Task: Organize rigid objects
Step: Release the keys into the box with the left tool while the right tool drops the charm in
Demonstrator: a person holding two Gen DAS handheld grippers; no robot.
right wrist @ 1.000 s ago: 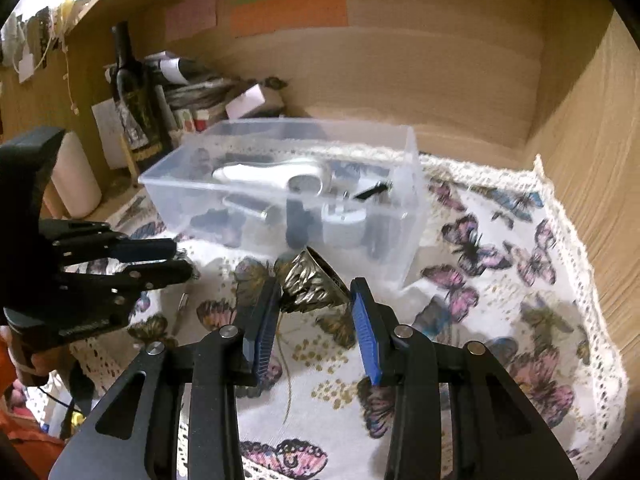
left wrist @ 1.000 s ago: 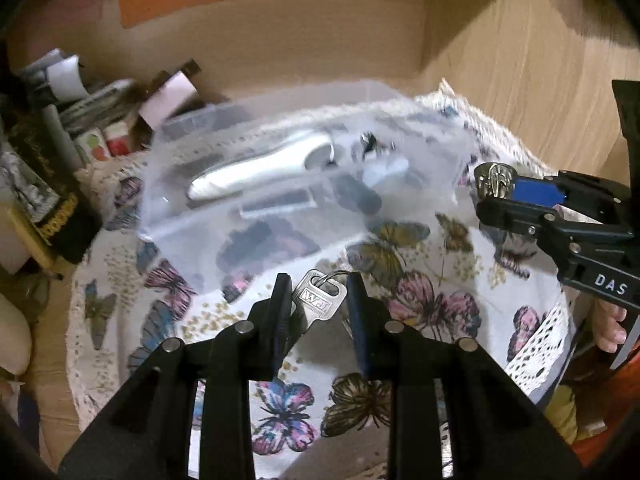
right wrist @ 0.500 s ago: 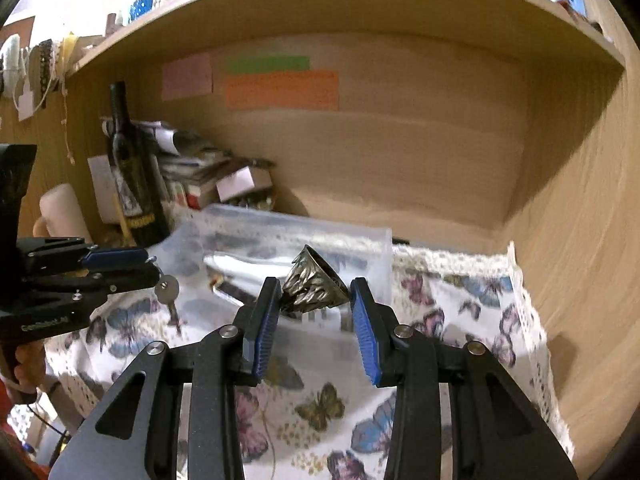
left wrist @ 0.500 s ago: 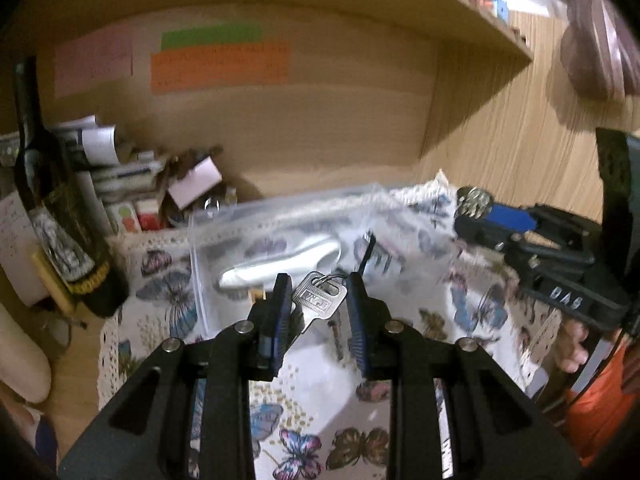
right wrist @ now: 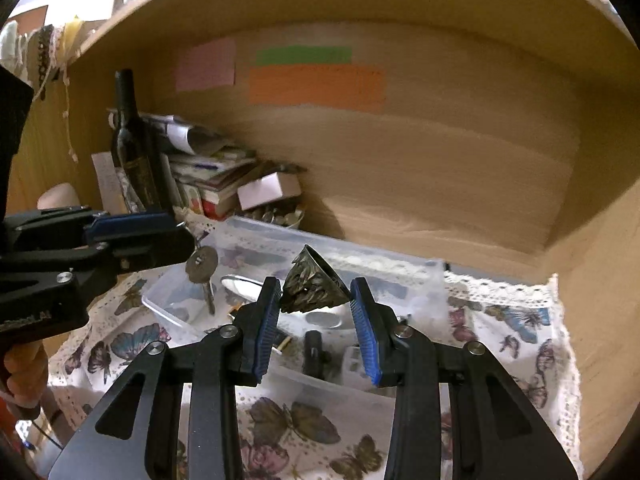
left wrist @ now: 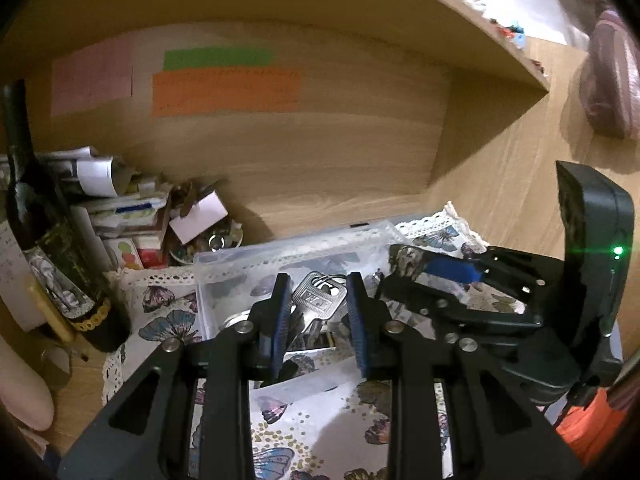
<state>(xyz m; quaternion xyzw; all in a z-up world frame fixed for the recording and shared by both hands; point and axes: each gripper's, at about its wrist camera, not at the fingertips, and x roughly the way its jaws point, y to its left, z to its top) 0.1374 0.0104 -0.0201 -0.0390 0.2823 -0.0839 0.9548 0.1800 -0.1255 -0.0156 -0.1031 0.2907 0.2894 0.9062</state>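
In the left wrist view my left gripper (left wrist: 318, 304) is shut on a silver key (left wrist: 320, 298), held above a clear plastic box (left wrist: 224, 260) on a butterfly-print cloth (left wrist: 320, 420). The right wrist view shows my right gripper (right wrist: 314, 300) shut on a small ornate brass bell (right wrist: 312, 284), also over the clear box (right wrist: 404, 276). Several items lie in the box, among them a long silver tool (right wrist: 240, 286). Each gripper appears in the other's view: the left gripper (right wrist: 182, 236) with the key (right wrist: 202, 266) hanging, the right gripper (left wrist: 394, 258) with the bell (left wrist: 406, 256).
A dark wine bottle (left wrist: 36, 240) stands at the left, next to stacked papers and boxes (left wrist: 120, 208) and a small bowl of coins (left wrist: 212, 240). Wooden back wall with coloured notes (left wrist: 224, 90), a shelf overhead and a wooden side wall (right wrist: 600, 280) on the right.
Both grippers have risen from near the cloth and now hang over the box, each keeping its object. The right gripper has come closer to the left one.
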